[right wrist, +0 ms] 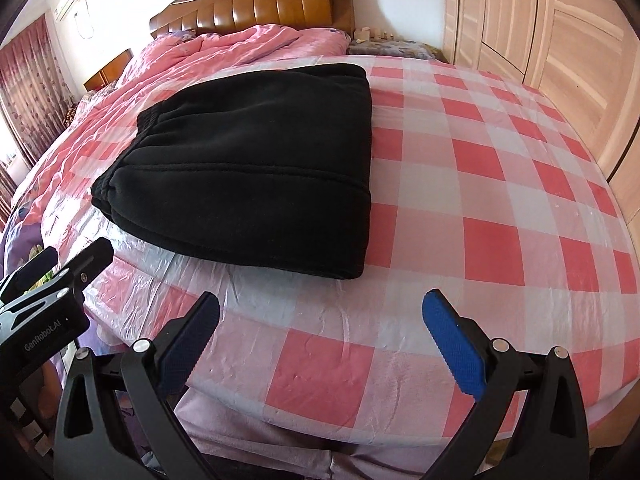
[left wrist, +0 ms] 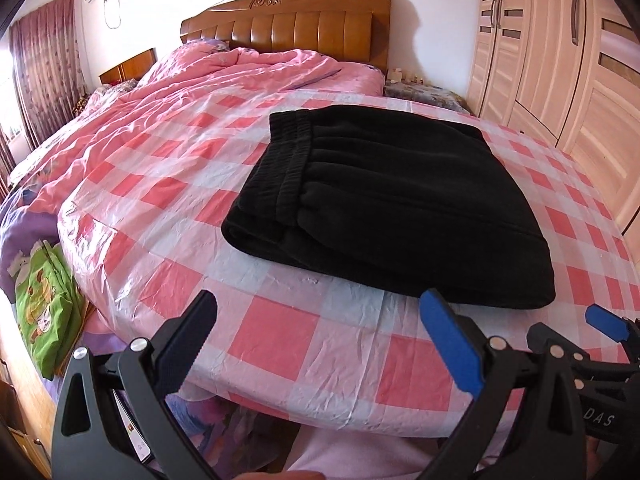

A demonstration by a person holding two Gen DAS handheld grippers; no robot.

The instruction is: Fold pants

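Observation:
Black fleece pants (left wrist: 392,200) lie folded into a thick rectangle on the pink-and-white checked plastic sheet (left wrist: 280,332) over the bed, elastic waistband at the left end. The same pants (right wrist: 256,164) fill the upper left of the right wrist view. My left gripper (left wrist: 320,320) stands open near the bed's front edge, short of the pants, with nothing between its fingers. My right gripper (right wrist: 320,320) is open too, a little back from the pants' near edge and empty. Each gripper shows at the side of the other's view: the right gripper (left wrist: 600,328), the left gripper (right wrist: 60,264).
A rumpled pink quilt (left wrist: 180,80) covers the bed's far left, below a wooden headboard (left wrist: 288,24). A light wooden wardrobe (left wrist: 560,60) stands along the right. A green cartoon bag (left wrist: 44,300) lies at the left by the bed. The checked sheet (right wrist: 500,200) right of the pants is bare.

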